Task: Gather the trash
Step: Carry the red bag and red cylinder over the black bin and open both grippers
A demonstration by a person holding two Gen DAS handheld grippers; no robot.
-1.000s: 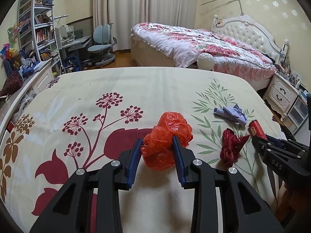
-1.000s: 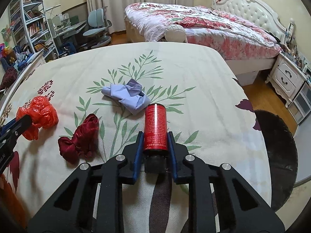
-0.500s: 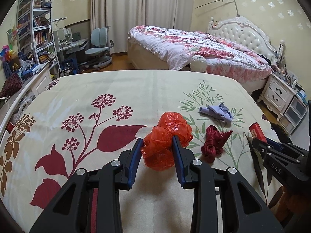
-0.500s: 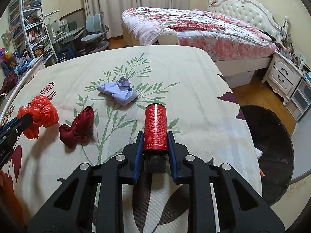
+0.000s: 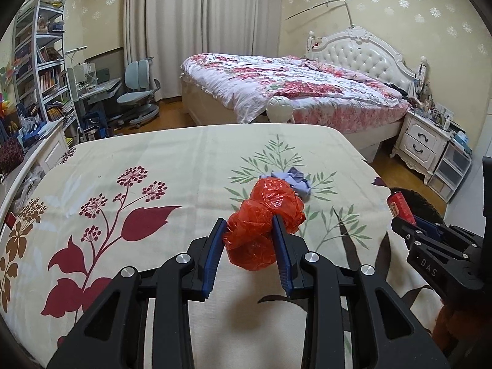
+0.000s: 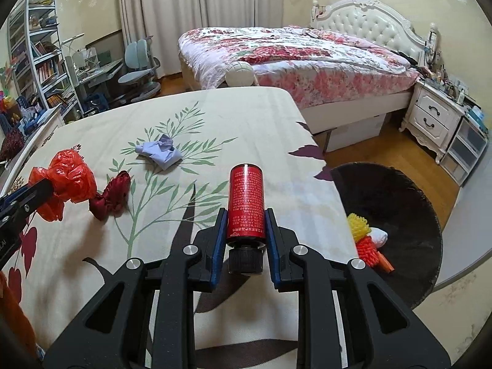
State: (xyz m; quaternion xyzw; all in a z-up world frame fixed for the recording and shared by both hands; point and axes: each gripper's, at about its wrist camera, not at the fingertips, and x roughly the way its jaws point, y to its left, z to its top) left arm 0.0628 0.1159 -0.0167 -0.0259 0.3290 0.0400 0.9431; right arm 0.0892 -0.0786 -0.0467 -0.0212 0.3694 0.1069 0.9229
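My left gripper [image 5: 248, 226] is shut on a crumpled red plastic bag [image 5: 264, 215] and holds it above the floral bedspread [image 5: 172, 166]; the bag also shows in the right wrist view [image 6: 66, 178]. My right gripper [image 6: 245, 215] is shut on a red bottle with a black cap [image 6: 246, 203], held over the bed's right edge; the bottle also shows in the left wrist view [image 5: 399, 206]. A dark red cloth wad [image 6: 112, 195] and a crumpled pale blue paper [image 6: 160, 152] lie on the bedspread.
A dark round bin [image 6: 396, 215] stands on the floor right of the bed, with yellow, orange and white trash [image 6: 366, 240] inside. A second bed [image 6: 301, 58], a white nightstand [image 6: 436, 120], a desk with chair [image 6: 138, 67] and bookshelves [image 6: 40, 64] stand beyond.
Both grippers have lifted and moved right with their loads. The red bottle now hangs over the bed's right edge, and the bin with trash has come into the right wrist view.
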